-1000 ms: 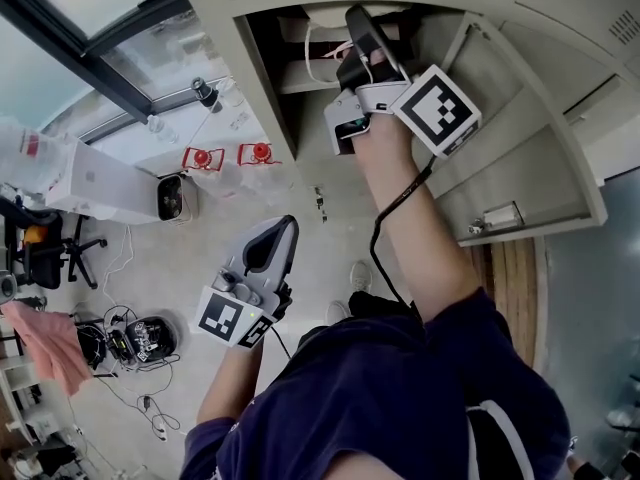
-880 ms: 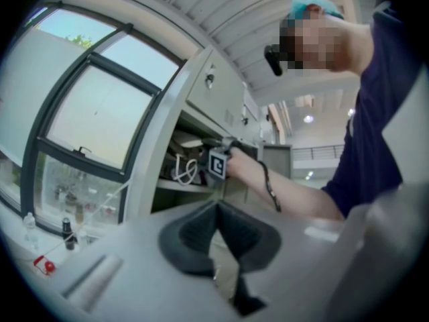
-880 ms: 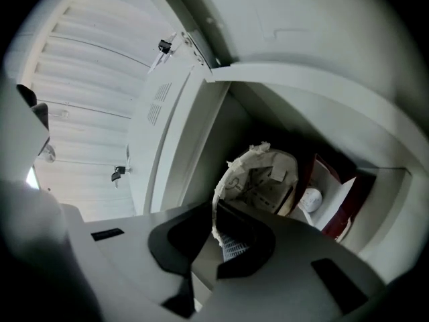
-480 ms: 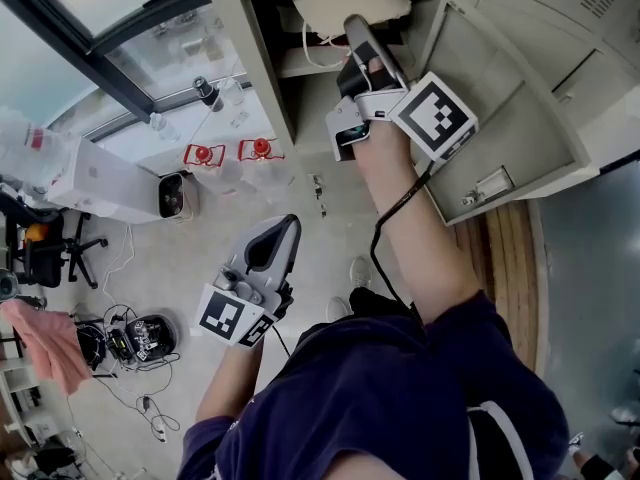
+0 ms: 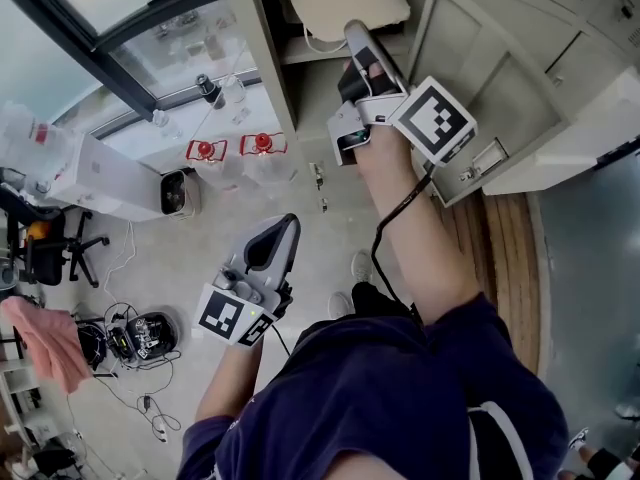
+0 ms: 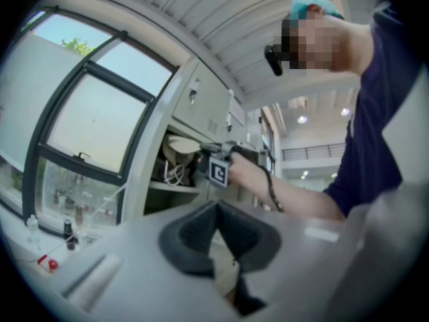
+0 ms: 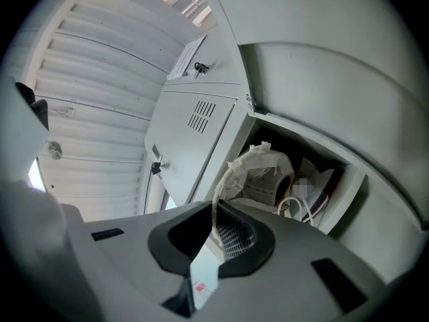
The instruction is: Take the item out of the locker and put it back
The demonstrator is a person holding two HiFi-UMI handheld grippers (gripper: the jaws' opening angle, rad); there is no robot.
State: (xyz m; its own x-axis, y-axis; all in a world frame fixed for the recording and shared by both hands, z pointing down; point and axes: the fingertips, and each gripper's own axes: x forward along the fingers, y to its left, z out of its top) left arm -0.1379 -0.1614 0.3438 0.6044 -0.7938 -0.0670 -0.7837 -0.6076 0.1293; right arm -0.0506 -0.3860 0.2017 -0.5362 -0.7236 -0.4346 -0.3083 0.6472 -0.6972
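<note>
Grey floor point(image 5: 180, 258) below, open locker point(image 5: 268, 58) ahead: the cream bag point(image 5: 345, 3) lies inside, with the right tool point(image 5: 355, 40) at its edge. Left gripper view: the left tool point(image 6: 218, 210) is closed and empty. Right gripper view: jaws pinch the bag's white strap point(image 7: 224, 180).

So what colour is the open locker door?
Light grey locker door, clearest in the head view.

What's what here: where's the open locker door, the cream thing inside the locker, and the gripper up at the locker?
locker door point(image 5: 500, 73), head view, its inner face.
cream cloth item point(image 5: 345, 3), head view, its middle.
right gripper point(image 5: 357, 36), head view, between its fingertips; it is shut on a white strap point(image 7: 219, 182).
</note>
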